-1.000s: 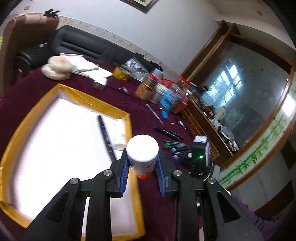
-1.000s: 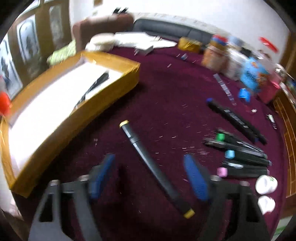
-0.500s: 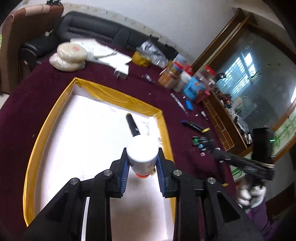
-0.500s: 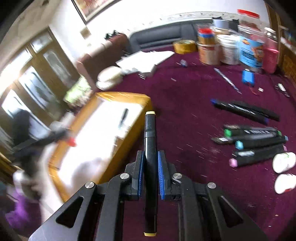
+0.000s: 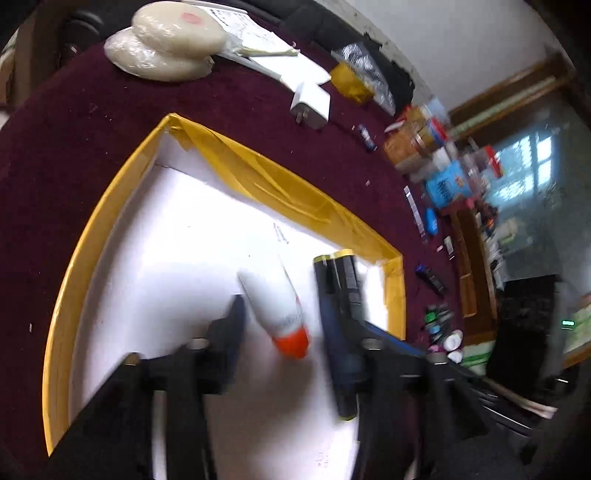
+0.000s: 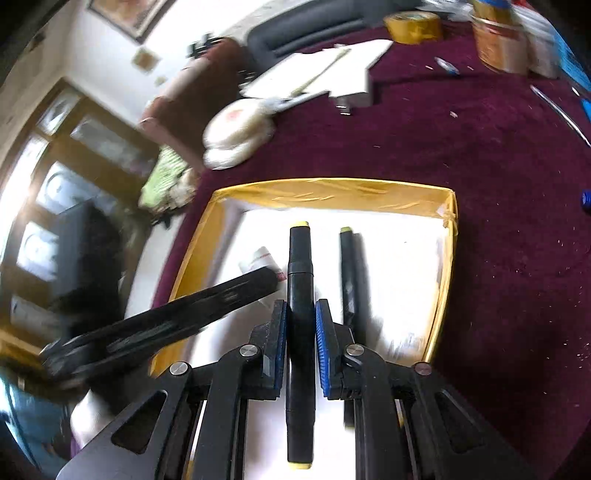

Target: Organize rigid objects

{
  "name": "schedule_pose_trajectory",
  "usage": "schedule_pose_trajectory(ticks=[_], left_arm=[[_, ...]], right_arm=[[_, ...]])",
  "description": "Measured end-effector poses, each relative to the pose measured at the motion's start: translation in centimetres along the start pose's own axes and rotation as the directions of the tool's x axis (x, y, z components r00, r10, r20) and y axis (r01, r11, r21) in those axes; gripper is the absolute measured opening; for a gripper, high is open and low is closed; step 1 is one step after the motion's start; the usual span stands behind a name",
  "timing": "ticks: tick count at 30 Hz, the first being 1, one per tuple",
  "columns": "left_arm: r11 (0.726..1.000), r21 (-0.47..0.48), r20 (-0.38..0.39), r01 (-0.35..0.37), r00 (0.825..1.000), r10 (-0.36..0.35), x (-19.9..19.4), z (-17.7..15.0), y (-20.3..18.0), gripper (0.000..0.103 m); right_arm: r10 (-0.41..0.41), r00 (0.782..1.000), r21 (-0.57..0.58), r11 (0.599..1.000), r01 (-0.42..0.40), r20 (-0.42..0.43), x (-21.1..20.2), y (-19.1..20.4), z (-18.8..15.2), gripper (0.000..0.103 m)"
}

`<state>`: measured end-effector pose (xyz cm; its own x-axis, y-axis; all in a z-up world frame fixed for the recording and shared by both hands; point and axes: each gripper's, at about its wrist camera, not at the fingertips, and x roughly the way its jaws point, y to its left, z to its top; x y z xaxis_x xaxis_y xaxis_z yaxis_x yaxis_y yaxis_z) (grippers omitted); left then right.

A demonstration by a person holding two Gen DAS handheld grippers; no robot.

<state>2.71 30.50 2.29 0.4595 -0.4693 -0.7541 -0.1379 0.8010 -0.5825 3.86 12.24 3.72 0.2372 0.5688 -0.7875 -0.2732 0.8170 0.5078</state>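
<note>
A white bottle with an orange cap [image 5: 275, 306] lies tilted on the white floor of the yellow-rimmed tray [image 5: 280, 184]. It is between the fingers of my left gripper [image 5: 282, 325], whose jaws are opening and whose pads do not press on it. My right gripper [image 6: 300, 325] is shut on a black marker with yellow ends [image 6: 300, 266], held low over the tray [image 6: 332, 192]. A second black marker [image 6: 349, 273] lies in the tray just right of it. The bottle [image 6: 260, 258] shows partly behind the left gripper's finger [image 6: 207, 306].
On the maroon cloth beyond the tray lie two round white packets [image 5: 166, 48], papers, a white plug [image 5: 310, 103] and a yellow tape roll [image 6: 413, 22]. Jars [image 5: 417, 147] stand at the far right. Several markers and caps [image 5: 439, 325] lie right of the tray.
My left gripper came down into the tray and its jaws widened, letting the bottle go. My right gripper shut on a marker from the cloth and carried it over the tray.
</note>
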Motion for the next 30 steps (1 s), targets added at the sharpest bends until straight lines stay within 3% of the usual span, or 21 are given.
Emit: schedule_pose_trajectory(ticks=[3, 5, 11, 14, 18, 19, 22, 23, 25, 30], left_arm=[[0.999, -0.022, 0.05, 0.041, 0.998, -0.04, -1.2, -0.6, 0.7, 0.057], [1.0, -0.003, 0.096, 0.029, 0.995, -0.028, -1.9, -1.3, 0.8, 0.058], [0.998, -0.05, 0.158, 0.043, 0.987, -0.035, -1.7, -4.1, 2.2, 0.058], [0.998, -0.043, 0.176, 0.052, 0.983, -0.043, -2.3, -5.3, 2.4, 0.058], [0.992, -0.033, 0.183, 0.12, 0.977, -0.112, -3.1, -6.0, 2.1, 0.058], [0.988, -0.011, 0.203, 0.156, 0.967, -0.15, -3.9, -6.0, 1.4, 0.058], [0.973, 0.118, 0.267, 0.198, 0.938, -0.223, -6.8, -6.3, -2.8, 0.062], [0.969, 0.167, 0.265, 0.182, 0.938, -0.222, -7.3, -6.4, -4.6, 0.067], [0.959, 0.263, 0.25, 0.107, 0.952, -0.175, -7.2, -6.7, -8.9, 0.069], [0.924, 0.376, 0.138, 0.066, 0.982, -0.127, -2.2, -7.7, -16.3, 0.069]], right_arm=[[-0.01, 1.0, 0.017, 1.0, 0.009, 0.007, 0.4, -0.8, 0.2, 0.015], [-0.018, 0.999, 0.01, 1.0, 0.017, 0.038, -0.6, -1.2, 0.3, 0.016], [-0.031, 0.984, -0.021, 0.999, 0.035, 0.176, -7.6, -3.4, -1.4, 0.021], [-0.092, 0.959, 0.003, 0.995, 0.095, 0.267, -11.7, -6.1, -2.4, 0.027], [-0.197, 0.898, 0.104, 0.98, 0.169, 0.394, -17.9, -11.5, -4.9, 0.038], [-0.228, 0.88, 0.138, 0.973, 0.187, 0.417, -19.3, -13.3, -5.7, 0.043], [-0.308, 0.837, 0.25, 0.945, 0.213, 0.452, -22.4, -18.3, -7.5, 0.045], [-0.324, 0.828, 0.285, 0.936, 0.209, 0.458, -23.0, -19.8, -8.0, 0.045], [-0.352, 0.809, 0.358, 0.914, 0.189, 0.471, -23.7, -22.9, -8.9, 0.045], [-0.383, 0.773, 0.47, 0.874, 0.125, 0.506, -23.8, -28.2, -10.0, 0.045]])
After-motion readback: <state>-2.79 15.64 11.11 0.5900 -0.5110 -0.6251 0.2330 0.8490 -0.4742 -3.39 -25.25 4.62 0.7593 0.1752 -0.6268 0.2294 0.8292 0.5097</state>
